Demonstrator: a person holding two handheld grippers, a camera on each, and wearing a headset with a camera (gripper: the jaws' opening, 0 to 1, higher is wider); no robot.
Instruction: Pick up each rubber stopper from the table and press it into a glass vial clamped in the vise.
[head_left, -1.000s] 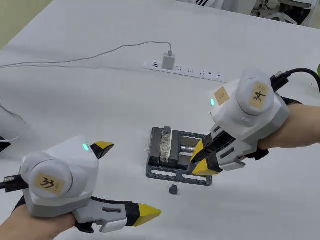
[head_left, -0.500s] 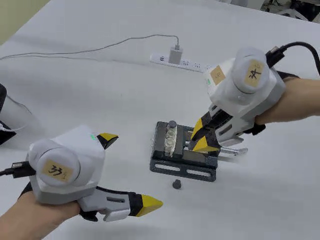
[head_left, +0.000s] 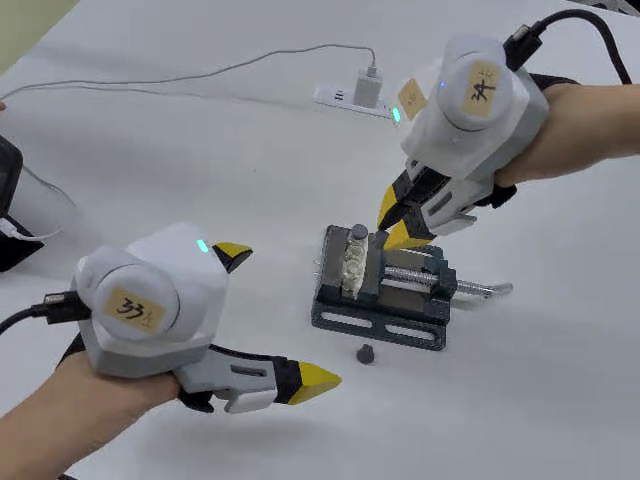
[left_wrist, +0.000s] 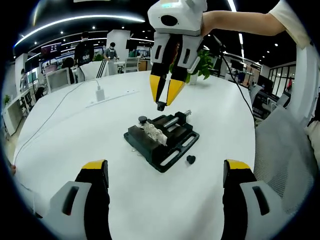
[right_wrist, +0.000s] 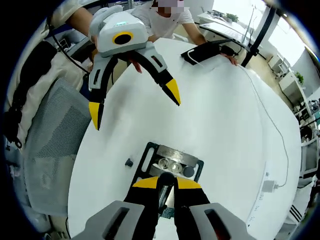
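A small black vise (head_left: 398, 298) stands mid-table with several glass vials (head_left: 353, 266) clamped in its jaws. The far vial carries a grey stopper (head_left: 358, 232). One loose rubber stopper (head_left: 366, 353) lies on the table just in front of the vise. My right gripper (head_left: 393, 226) hovers over the vise's far end, shut on a small dark stopper (left_wrist: 160, 106), also seen between its tips (right_wrist: 166, 181). My left gripper (head_left: 277, 316) is open and empty, low to the left of the vise (left_wrist: 162, 137).
A white power strip (head_left: 350, 98) with a plugged charger and its cable lies at the back. A black device (head_left: 10, 215) sits at the left edge. A person's hand rests on a dark pad (right_wrist: 207, 50) across the table.
My right gripper has lifted from beside the vise's right side to above its far end, near the stoppered vial. The left gripper has stayed open in about the same place.
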